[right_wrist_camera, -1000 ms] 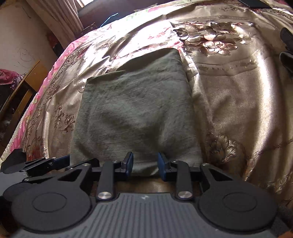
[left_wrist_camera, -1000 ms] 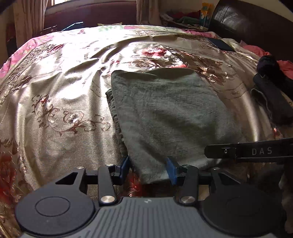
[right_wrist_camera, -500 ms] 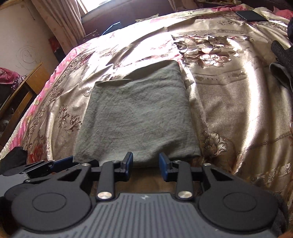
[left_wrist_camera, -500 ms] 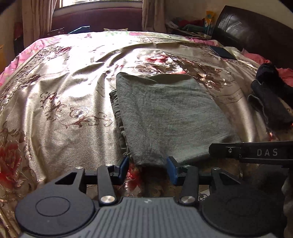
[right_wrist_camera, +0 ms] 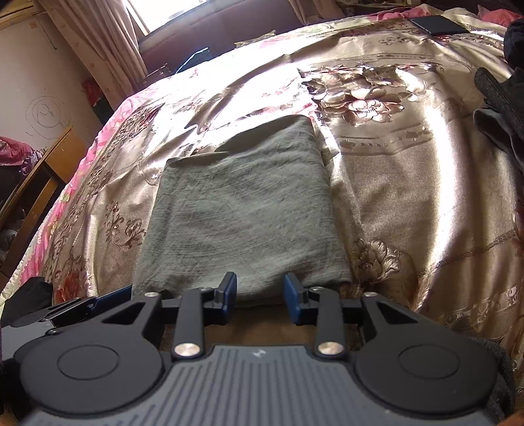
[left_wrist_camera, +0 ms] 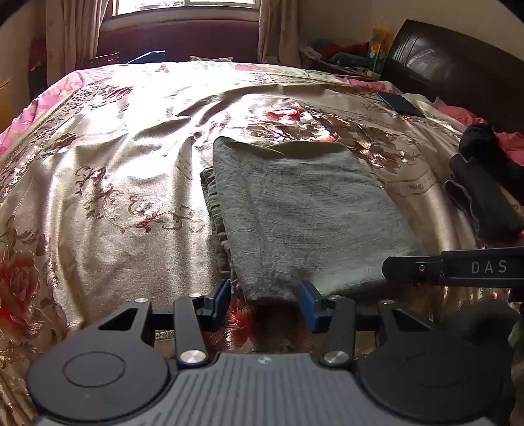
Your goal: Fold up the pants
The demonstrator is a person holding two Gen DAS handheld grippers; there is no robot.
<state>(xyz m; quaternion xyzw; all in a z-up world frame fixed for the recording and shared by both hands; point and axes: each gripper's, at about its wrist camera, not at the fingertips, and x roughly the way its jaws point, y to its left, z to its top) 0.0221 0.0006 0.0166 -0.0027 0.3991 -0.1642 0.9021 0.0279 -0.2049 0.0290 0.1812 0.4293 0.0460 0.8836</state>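
While the folded grey-green woven pants (left_wrist_camera: 304, 222) are lying square at mid-frame, both grippers are hovering part-open and empty. The left gripper (left_wrist_camera: 263, 303) and right gripper (right_wrist_camera: 260, 296) are best backing off level, without snagging the near hem.

Window (left_wrist_camera: 183, 2) daylight glares off the bedspread (left_wrist_camera: 98, 157); fisheye-bent edges.

Floral bedspread (left_wrist_camera: 98, 170), dark clothes (left_wrist_camera: 484, 183), possibly a phone (left_wrist_camera: 400, 104)

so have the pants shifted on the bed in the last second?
No. The pants keep their far edge just under the same red flower on the bedspread; only the view has tilted.
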